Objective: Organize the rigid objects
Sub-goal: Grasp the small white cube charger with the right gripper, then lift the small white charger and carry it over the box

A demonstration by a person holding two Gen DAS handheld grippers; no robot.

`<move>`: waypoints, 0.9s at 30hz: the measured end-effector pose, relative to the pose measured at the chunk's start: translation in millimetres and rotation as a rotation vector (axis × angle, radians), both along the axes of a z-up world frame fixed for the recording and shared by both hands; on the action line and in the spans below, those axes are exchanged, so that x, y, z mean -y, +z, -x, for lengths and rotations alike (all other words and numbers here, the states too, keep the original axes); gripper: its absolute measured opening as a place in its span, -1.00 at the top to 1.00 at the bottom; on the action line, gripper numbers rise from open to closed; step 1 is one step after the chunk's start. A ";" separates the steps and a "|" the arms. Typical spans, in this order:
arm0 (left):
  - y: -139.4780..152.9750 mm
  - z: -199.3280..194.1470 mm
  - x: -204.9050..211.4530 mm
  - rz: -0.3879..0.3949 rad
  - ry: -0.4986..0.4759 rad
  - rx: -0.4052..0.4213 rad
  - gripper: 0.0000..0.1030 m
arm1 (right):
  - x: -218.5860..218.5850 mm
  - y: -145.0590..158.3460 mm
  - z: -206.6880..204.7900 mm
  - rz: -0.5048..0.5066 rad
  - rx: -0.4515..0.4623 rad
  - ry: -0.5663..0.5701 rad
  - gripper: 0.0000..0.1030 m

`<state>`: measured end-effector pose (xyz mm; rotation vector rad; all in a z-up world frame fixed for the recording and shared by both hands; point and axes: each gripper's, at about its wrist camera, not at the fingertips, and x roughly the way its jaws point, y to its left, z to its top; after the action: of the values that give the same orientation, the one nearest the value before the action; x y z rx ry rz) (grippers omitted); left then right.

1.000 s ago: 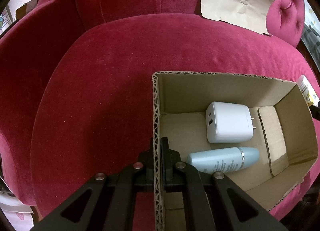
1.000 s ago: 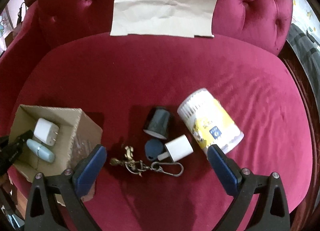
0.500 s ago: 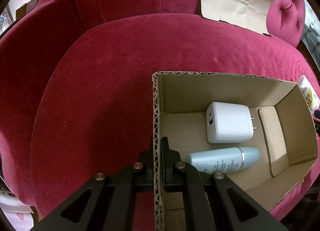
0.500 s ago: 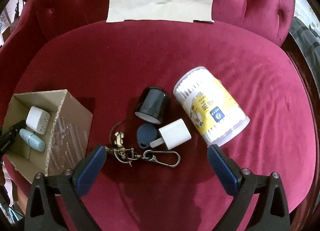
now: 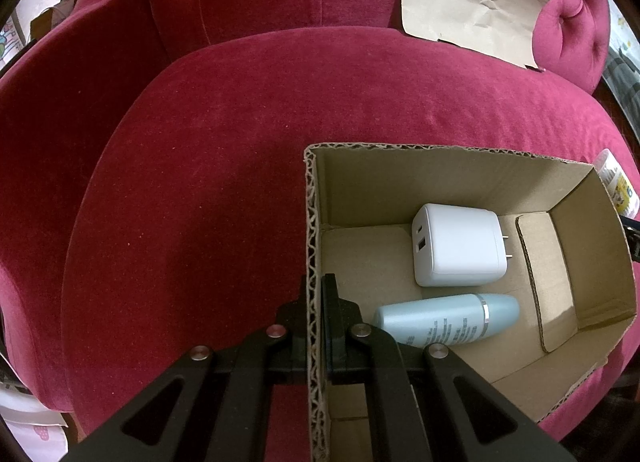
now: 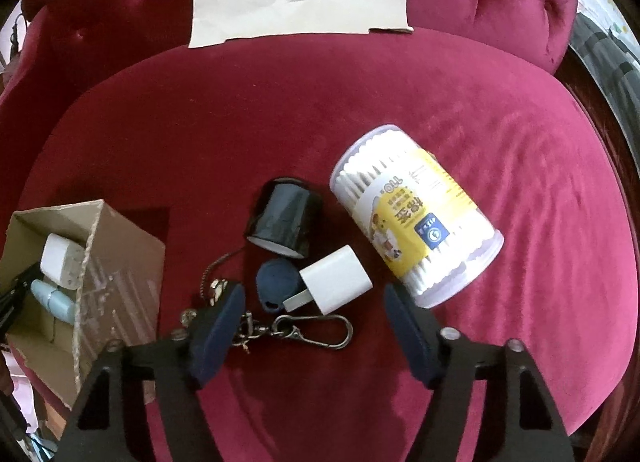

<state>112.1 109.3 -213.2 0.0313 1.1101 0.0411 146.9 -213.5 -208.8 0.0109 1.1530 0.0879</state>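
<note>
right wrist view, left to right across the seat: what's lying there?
cardboard box → black cap → small white charger → cotton swab tub. Keyring and blue fob overlap the middle, so they're left out.

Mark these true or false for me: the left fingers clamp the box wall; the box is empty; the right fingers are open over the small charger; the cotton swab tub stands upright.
1. The left gripper clamps the cardboard box wall. True.
2. The box is empty. False: a white charger and a blue bottle lie inside.
3. The right gripper is open around the small charger. True.
4. The cotton swab tub stands upright. False: it lies on its side on the red cushion.
</note>
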 end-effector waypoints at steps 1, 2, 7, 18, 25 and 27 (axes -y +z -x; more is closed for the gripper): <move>0.0 -0.1 0.0 0.000 0.000 0.000 0.93 | 0.3 -0.6 -1.7 0.002 -0.001 -0.002 -0.29; 0.0 -0.2 0.1 0.000 0.001 0.000 0.93 | 0.9 -0.9 -3.7 0.002 0.000 -0.005 -0.20; 0.0 0.0 -0.1 0.000 0.001 0.000 0.93 | 5.8 -3.4 -14.3 0.010 0.004 -0.021 0.16; -0.6 -0.3 0.1 -0.002 0.001 0.001 0.93 | 1.6 -4.0 -13.3 0.034 0.008 -0.016 0.23; -0.9 0.0 0.3 -0.002 0.001 0.000 0.93 | 3.3 10.0 -4.3 0.026 0.026 -0.010 0.23; -1.1 0.5 0.2 -0.003 0.001 0.001 0.93 | 1.6 16.9 2.0 0.027 0.033 -0.008 0.23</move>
<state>111.6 109.1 -214.3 0.0332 1.1090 0.0440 144.9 -215.2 -191.8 -0.0103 1.1206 0.0654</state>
